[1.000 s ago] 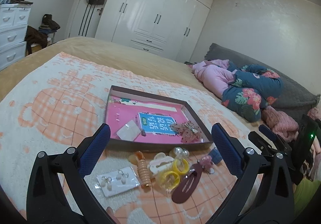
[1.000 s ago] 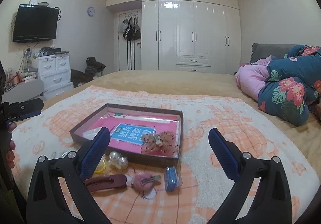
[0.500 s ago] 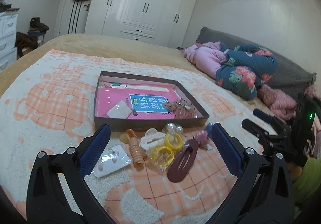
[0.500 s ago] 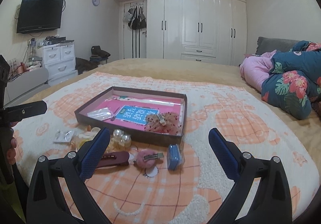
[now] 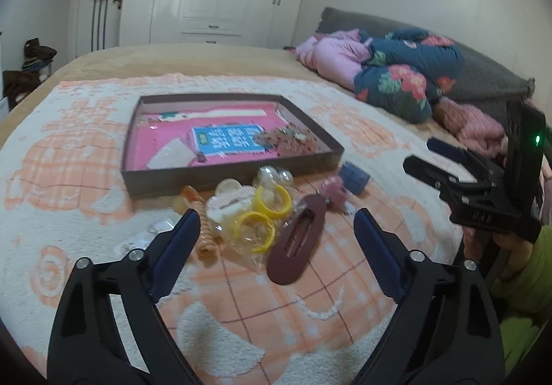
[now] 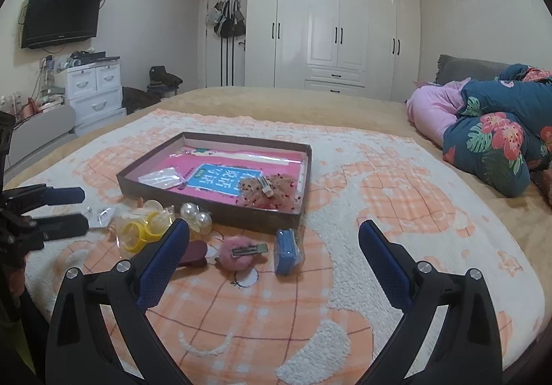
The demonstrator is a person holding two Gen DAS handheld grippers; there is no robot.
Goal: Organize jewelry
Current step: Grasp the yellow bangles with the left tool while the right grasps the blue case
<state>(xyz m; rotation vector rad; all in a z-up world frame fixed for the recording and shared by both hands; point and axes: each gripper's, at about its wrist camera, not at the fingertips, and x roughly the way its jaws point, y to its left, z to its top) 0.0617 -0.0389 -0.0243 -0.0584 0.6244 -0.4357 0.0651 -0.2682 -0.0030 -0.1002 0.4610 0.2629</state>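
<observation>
A shallow brown box with a pink lining lies on the bed and holds a blue card, a clear packet and a sequinned bow. In front of it lie loose pieces: yellow rings in a bag, pearl balls, a maroon hair clip, a pink pompom clip and a blue case. My left gripper is open just above the rings and maroon clip. My right gripper is open above the pompom clip and blue case. Both are empty.
An orange and white blanket covers the bed. Folded quilts and pink clothes lie at the right. A white wardrobe, a drawer unit and a wall television stand beyond the bed.
Both grippers have moved forward and lower toward the loose pieces in front of the box. The left view has swung right. Both stay open.
</observation>
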